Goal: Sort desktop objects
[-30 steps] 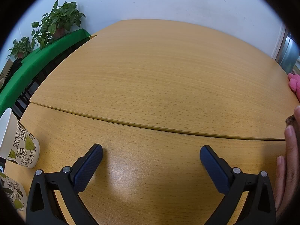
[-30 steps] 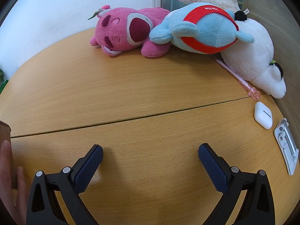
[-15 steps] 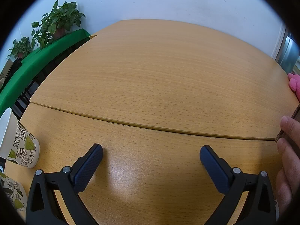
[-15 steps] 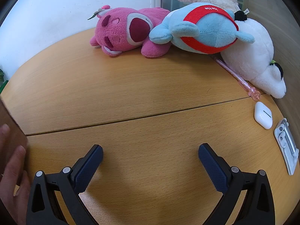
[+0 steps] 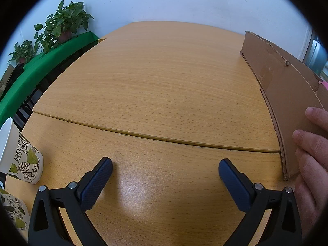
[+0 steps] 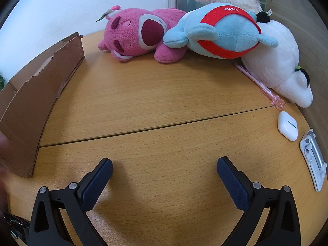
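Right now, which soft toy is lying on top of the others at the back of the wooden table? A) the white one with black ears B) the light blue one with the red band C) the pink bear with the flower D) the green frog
B: the light blue plush toy with the red band rests across the pink plush bear and the white plush toy.

office | wooden desk (image 5: 164, 82) | potted plants (image 5: 63, 22) | plush toys (image 6: 184, 34)
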The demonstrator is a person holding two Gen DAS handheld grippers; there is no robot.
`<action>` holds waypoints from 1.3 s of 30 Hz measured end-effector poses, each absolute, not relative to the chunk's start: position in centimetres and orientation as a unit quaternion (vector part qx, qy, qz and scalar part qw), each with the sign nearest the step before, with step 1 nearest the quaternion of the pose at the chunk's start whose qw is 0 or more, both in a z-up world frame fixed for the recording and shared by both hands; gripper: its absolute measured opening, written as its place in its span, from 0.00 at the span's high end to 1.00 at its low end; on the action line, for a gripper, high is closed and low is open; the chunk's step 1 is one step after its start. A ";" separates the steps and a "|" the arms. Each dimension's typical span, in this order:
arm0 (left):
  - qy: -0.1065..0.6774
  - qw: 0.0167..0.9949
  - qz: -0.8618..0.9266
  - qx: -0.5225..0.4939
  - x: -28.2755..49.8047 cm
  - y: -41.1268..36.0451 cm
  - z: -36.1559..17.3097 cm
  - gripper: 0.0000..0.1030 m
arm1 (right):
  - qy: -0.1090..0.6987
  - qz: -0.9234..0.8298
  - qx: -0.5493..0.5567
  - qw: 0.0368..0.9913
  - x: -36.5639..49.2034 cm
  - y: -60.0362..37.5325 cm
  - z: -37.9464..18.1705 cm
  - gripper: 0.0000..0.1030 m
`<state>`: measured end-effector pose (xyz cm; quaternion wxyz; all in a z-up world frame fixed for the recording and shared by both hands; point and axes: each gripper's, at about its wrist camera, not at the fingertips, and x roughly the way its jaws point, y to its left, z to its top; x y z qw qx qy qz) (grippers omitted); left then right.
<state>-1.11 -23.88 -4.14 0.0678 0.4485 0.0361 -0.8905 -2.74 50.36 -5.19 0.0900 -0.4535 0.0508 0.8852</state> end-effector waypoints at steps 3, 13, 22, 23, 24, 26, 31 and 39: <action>0.035 0.066 -0.891 0.449 -1.1 -23.9 -4.2 0.00 | 0.051 0.885 -0.454 0.090 -2.7 50.3 -5.2 0.00; 0.035 0.065 -0.891 0.449 -1.1 -23.9 -4.2 0.00 | 0.051 0.885 -0.453 0.090 -2.7 50.4 -5.2 0.00; 0.034 0.064 -0.891 0.449 -1.0 -24.0 -4.1 0.00 | 0.051 0.885 -0.453 0.090 -2.7 50.4 -5.2 0.00; 0.034 0.064 -0.891 0.449 -1.0 -24.0 -4.2 0.00 | 0.051 0.885 -0.453 0.090 -2.8 50.4 -5.2 0.00; 0.034 0.064 -0.891 0.449 -1.0 -24.0 -4.2 0.00 | 0.051 0.885 -0.453 0.090 -2.7 50.4 -5.2 0.00; 0.034 0.063 -0.891 0.449 -1.0 -24.0 -4.2 0.00 | 0.051 0.885 -0.453 0.090 -2.7 50.4 -5.2 0.00; 0.034 0.063 -0.891 0.449 -0.9 -24.0 -4.2 0.00 | 0.051 0.885 -0.453 0.090 -2.7 50.4 -5.2 0.00; 0.031 0.057 -0.891 0.449 -1.0 -24.1 -4.2 0.00 | 0.051 0.885 -0.453 0.090 -2.8 50.4 -5.2 0.00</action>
